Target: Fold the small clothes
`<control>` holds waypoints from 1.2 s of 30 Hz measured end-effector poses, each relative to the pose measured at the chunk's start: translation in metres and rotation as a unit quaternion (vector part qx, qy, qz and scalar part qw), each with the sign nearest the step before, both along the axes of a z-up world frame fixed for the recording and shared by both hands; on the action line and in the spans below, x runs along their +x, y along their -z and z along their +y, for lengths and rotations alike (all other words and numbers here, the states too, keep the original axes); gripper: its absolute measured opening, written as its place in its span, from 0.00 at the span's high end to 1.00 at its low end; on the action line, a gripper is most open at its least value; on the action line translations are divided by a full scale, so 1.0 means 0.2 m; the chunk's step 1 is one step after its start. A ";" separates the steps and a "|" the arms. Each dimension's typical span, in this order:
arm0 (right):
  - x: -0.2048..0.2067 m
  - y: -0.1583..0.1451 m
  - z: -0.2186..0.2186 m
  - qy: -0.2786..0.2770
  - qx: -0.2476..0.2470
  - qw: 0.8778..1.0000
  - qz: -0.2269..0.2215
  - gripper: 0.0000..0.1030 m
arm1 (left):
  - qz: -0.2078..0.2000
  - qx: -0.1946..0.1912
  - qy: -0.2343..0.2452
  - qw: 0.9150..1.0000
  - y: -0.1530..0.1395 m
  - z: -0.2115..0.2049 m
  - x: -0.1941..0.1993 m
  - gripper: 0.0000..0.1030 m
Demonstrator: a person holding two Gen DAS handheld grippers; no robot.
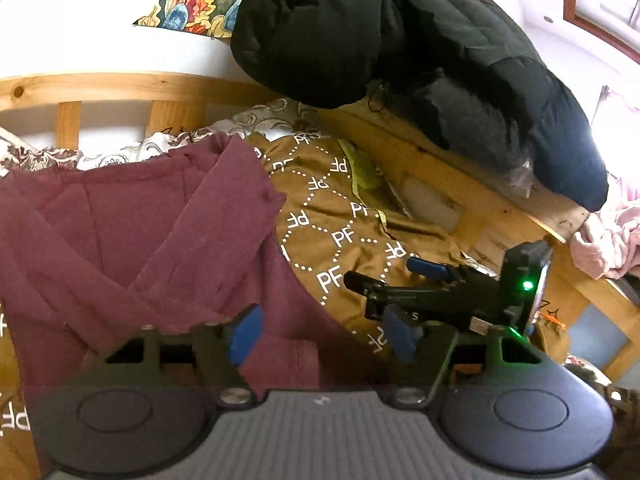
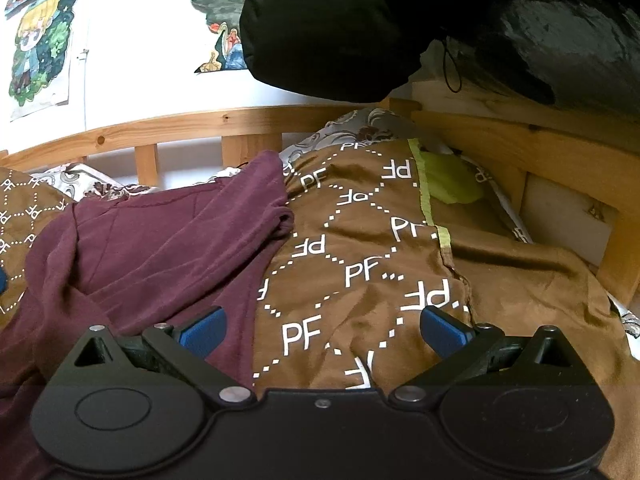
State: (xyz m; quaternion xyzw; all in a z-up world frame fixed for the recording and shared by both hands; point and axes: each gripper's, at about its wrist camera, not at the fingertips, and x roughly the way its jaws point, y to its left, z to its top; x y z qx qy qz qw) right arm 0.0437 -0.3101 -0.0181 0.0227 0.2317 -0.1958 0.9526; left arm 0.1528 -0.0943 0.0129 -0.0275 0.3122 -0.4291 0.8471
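Observation:
A maroon garment (image 1: 140, 240) lies rumpled and partly folded on a brown blanket printed with "PF" (image 1: 340, 216). My left gripper (image 1: 324, 336) is open just above the garment's near right edge, holding nothing. My right gripper (image 1: 404, 280) shows in the left wrist view to the right, open above the blanket. In the right wrist view the garment (image 2: 160, 256) lies at left and the blanket (image 2: 360, 264) at centre. My right gripper (image 2: 320, 332) is open and empty over the line where garment meets blanket.
A wooden bed rail (image 1: 120, 88) runs along the back and right (image 2: 540, 148). A black puffy coat (image 1: 380, 40) hangs over the right rail. A green cloth (image 2: 448, 184) lies by the rail. Posters (image 2: 40, 40) hang on the white wall. Pink fabric (image 1: 608, 236) sits far right.

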 end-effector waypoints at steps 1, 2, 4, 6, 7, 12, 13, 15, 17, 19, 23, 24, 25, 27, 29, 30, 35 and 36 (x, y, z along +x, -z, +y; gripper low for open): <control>0.00 0.00 0.00 0.001 0.000 1.000 -0.001 0.01 | 0.000 0.000 -0.007 1.000 0.00 0.03 0.00 0.23; 0.00 0.01 0.00 0.001 0.000 1.000 -0.003 0.01 | 0.000 0.000 -0.017 1.000 -0.01 0.06 0.00 0.16; -0.01 0.01 0.01 -0.007 0.004 1.000 -0.013 0.01 | 0.001 0.001 -0.044 0.999 0.00 0.13 0.02 0.12; -0.02 0.01 0.03 -0.032 0.012 0.999 -0.028 0.01 | 0.002 0.018 -0.083 0.996 0.01 0.22 0.05 0.11; -0.02 0.01 0.05 -0.053 0.015 0.998 -0.035 0.01 | 0.001 0.032 -0.106 0.994 0.02 0.25 0.08 0.10; 0.01 0.03 0.22 -0.164 -0.003 0.986 -0.018 0.01 | 0.015 0.071 -0.210 0.975 0.09 0.52 0.22 0.08; 0.03 0.04 0.25 -0.184 -0.011 0.983 -0.006 0.01 | 0.020 0.073 -0.226 0.971 0.10 0.58 0.26 0.08; 0.07 0.02 0.31 -0.215 -0.018 0.976 0.011 0.01 | 0.028 0.077 -0.255 0.964 0.13 0.69 0.34 0.07; 0.15 -0.01 0.34 -0.254 -0.010 0.967 0.019 0.01 | 0.036 0.084 -0.271 0.958 0.17 0.79 0.44 0.07; 0.31 -0.06 0.35 -0.289 0.011 0.957 0.033 0.01 | 0.043 0.086 -0.273 0.957 0.21 0.84 0.53 0.07; 0.71 -0.14 0.40 -0.345 0.066 0.934 0.059 0.01 | 0.051 0.066 -0.260 0.962 0.25 0.88 0.71 0.09; 0.84 -0.16 0.42 -0.362 0.081 0.926 0.064 0.01 | 0.053 0.061 -0.258 0.963 0.26 0.89 0.76 0.11; 0.95 -0.18 0.44 -0.374 0.089 0.921 0.066 0.01 | 0.055 0.055 -0.255 0.964 0.27 0.88 0.80 0.12; 1.18 -0.20 0.50 -0.391 0.097 0.913 0.066 0.04 | 0.054 0.042 -0.253 0.965 0.29 0.88 0.88 0.19; 1.37 -0.19 0.55 -0.402 0.114 0.906 0.070 0.11 | 0.057 0.036 -0.260 0.963 0.31 0.88 0.94 0.27; 1.45 -0.18 0.58 -0.409 0.124 0.901 0.074 0.12 | 0.062 0.034 -0.265 0.962 0.33 0.88 0.98 0.35; 1.76 -0.12 0.76 -0.444 0.105 0.887 0.080 0.31 | 0.090 0.018 -0.244 0.965 0.41 0.88 1.11 0.79; 1.80 -0.11 0.78 -0.449 0.099 0.884 0.086 0.34 | 0.090 0.020 -0.237 0.967 0.41 0.88 1.11 0.84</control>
